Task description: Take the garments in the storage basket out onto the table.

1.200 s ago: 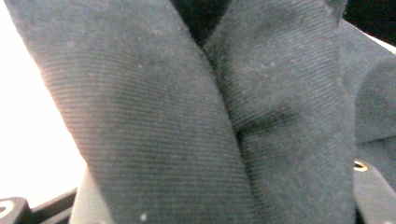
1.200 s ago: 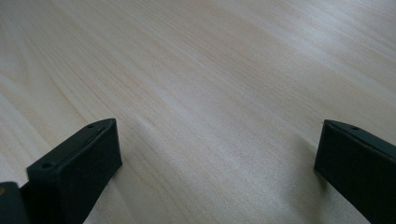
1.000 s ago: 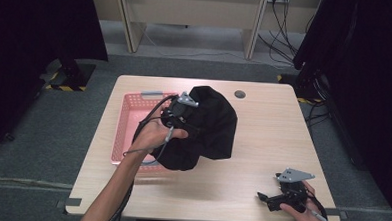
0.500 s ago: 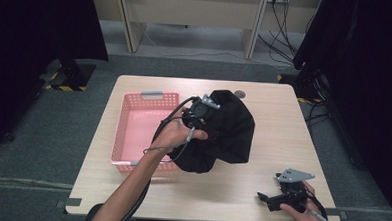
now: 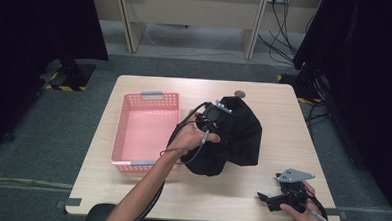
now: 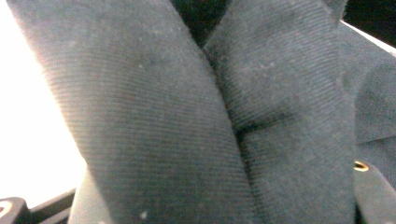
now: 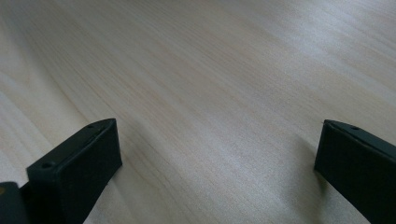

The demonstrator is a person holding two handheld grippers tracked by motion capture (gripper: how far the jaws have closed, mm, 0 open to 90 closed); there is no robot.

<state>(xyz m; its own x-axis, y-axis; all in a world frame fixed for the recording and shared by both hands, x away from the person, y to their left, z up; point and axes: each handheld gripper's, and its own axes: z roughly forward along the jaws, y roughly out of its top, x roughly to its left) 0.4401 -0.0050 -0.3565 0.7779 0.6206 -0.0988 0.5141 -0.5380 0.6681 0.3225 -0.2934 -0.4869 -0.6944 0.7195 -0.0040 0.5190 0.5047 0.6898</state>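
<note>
The black garment [image 5: 233,139] lies bunched on the table [image 5: 264,98], just right of the pink basket [image 5: 145,131]. The left gripper [image 5: 214,119] pinches its fabric at the top. The right gripper [image 5: 267,198], well apart toward the table's near edge, rests with jaws spread wide and empty.

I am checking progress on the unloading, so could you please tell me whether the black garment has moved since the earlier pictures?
Yes. The black garment, held by the left gripper, has moved right, away from the pink basket and onto the table.

A lab: black curtains [image 5: 32,23], floor cables [image 5: 283,24].
</note>
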